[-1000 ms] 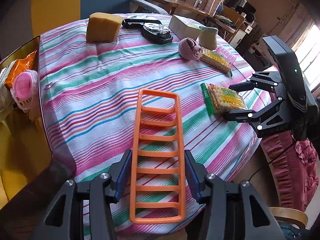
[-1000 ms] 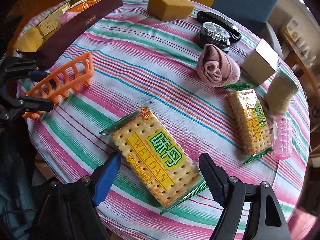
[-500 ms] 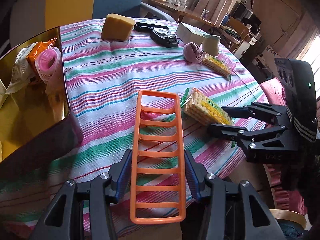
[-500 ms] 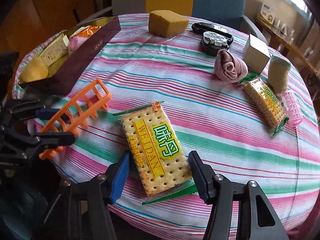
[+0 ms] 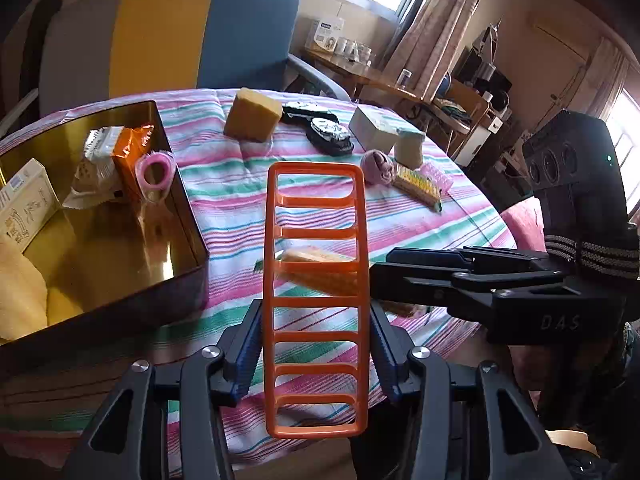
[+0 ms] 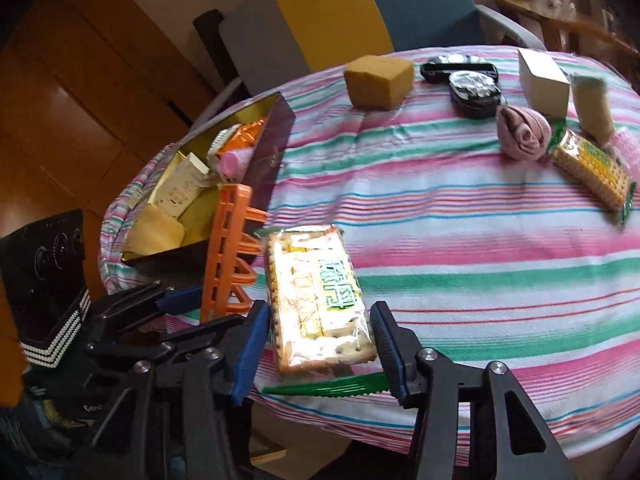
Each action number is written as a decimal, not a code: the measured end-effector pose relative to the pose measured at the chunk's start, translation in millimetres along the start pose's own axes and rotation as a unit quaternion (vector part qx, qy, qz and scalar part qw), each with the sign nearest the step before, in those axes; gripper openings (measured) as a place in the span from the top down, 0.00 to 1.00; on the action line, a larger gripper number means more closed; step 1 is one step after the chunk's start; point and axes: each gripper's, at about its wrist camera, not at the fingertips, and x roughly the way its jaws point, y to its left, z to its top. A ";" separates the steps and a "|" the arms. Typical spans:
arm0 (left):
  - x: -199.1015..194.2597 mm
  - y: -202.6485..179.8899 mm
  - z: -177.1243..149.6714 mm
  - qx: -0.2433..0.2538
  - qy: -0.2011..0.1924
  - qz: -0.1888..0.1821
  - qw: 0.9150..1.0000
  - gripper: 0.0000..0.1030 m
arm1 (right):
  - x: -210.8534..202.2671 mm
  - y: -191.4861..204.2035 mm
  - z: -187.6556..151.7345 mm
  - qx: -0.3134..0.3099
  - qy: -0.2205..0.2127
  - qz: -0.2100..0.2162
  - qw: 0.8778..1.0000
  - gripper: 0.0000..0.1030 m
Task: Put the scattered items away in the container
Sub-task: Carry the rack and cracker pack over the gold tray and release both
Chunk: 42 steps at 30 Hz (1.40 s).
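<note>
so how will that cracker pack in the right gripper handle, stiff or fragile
The cracker pack probably stays fairly stiff: it juts flat from the right gripper without sagging. The glossy wrapper looks slippery, so it might slide if the hold loosens. The thin crackers inside seem brittle; a hard squeeze could crack them.

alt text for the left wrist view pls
The left hand-held gripper holds an orange slotted rack above a striped tablecloth, beside a gold-lined box of packets. The right hand-held gripper reaches in, holding a cracker pack.
</note>
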 end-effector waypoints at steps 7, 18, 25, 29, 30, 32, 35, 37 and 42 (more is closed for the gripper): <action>-0.8 33.4 6.1 -0.040 -0.006 0.028 0.999 0.52 | 14.8 38.2 23.8 -0.074 -0.006 -0.038 0.996 0.88; 5.6 23.0 -3.0 -0.018 -0.003 0.031 0.999 0.52 | 35.7 11.8 2.1 -0.098 0.034 -0.039 0.994 0.42; -3.8 27.0 -7.6 -0.021 -0.005 0.039 0.999 0.52 | 47.5 28.9 7.0 -0.251 0.093 -0.052 0.962 0.33; -5.0 32.1 -10.4 -0.029 -0.001 0.044 0.999 0.52 | 70.9 39.4 9.6 -0.311 0.130 -0.063 0.939 0.32; -5.6 33.0 -11.0 -0.030 -0.001 0.045 0.999 0.52 | 77.5 42.2 8.6 -0.323 0.140 -0.065 0.934 0.33; -6.3 34.1 -12.1 -0.032 0.000 0.045 0.998 0.52 | 89.9 45.7 4.9 -0.343 0.149 -0.096 0.922 0.35; -5.9 37.1 -12.9 -0.037 0.001 0.044 0.998 0.52 | 88.1 45.8 3.8 -0.325 0.133 -0.095 0.932 0.46; -6.0 38.1 -13.3 -0.040 0.001 0.042 0.998 0.52 | 82.8 40.4 2.4 -0.296 0.119 -0.101 0.942 0.47; -9.7 37.6 -12.8 -0.039 -0.006 0.038 0.998 0.52 | 60.0 19.9 4.1 -0.186 0.084 -0.070 0.976 0.48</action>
